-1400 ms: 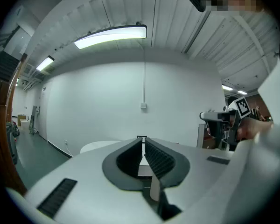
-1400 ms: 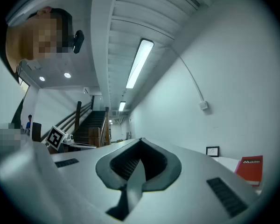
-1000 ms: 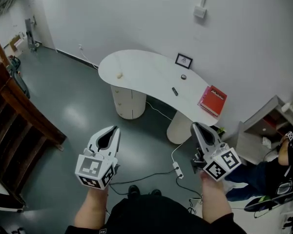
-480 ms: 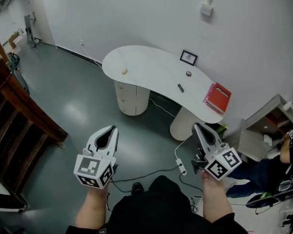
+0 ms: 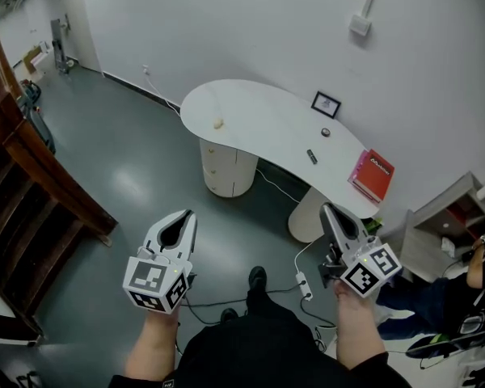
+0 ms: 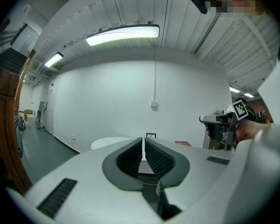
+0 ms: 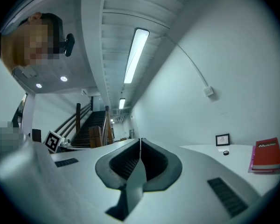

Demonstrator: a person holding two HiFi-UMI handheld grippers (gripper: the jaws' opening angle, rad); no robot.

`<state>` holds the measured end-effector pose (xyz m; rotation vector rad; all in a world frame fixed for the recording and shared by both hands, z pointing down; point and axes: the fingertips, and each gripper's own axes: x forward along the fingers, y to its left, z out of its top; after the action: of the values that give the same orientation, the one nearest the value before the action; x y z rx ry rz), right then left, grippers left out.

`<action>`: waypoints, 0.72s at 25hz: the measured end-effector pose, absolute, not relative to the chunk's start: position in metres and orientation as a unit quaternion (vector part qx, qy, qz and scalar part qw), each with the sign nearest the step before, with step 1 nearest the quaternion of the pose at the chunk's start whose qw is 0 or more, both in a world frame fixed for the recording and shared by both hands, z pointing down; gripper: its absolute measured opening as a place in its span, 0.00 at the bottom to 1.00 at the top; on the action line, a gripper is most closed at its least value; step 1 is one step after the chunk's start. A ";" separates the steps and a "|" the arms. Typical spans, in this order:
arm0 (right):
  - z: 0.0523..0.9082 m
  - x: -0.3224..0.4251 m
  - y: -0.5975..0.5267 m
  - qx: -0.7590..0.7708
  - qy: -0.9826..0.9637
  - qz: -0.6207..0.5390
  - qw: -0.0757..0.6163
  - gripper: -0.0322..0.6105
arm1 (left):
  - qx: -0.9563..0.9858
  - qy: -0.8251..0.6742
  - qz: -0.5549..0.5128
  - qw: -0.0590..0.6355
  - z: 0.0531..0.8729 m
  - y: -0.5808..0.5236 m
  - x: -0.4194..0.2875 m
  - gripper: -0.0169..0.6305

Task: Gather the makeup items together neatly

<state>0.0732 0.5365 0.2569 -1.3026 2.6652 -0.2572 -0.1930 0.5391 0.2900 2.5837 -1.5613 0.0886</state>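
**Head view: both grippers shut, makeup spread along the white table**

Head view looks steeply down, and the person stands back on the grey floor (image 5: 129,176), well apart from the curved white table (image 5: 259,115) against the wall. The left gripper (image 5: 189,217) is held out low at the left, the right gripper (image 5: 326,210) low at the right, both tipped towards the table.

Over to the left gripper view: the ribbed pads meet tip to tip, jaws closed on each other. Right gripper view tells the same story, with the dark pads pressed together along one thin seam.

Now the makeup. A small beige round piece (image 5: 218,123) sits alone near the table's left end. Well apart from it, towards the right end, a dark slim stick (image 5: 312,157) lies flat. A small dark round pot (image 5: 326,132) sits near the stick, closer to the wall. So there are three items in a loose line, none of them touching.

Also on the table, a black picture frame (image 5: 326,104) stands at the back by the wall, just behind the pot. A red book (image 5: 372,175) lies flat at the far right end. On the floor between the grippers, a white power strip (image 5: 305,284) trails its cable. A wooden stair rail (image 5: 40,176) runs down the left edge.
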 end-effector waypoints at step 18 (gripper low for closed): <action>0.275 0.137 0.380 -0.426 0.893 -0.117 0.086 0.11 | 0.852 -0.515 0.055 0.078 0.298 0.386 -0.130 0.07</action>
<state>0.1368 0.3801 0.2751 -1.2679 2.6616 -0.3489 -0.1296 0.3856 0.2981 2.5501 -1.5434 0.1639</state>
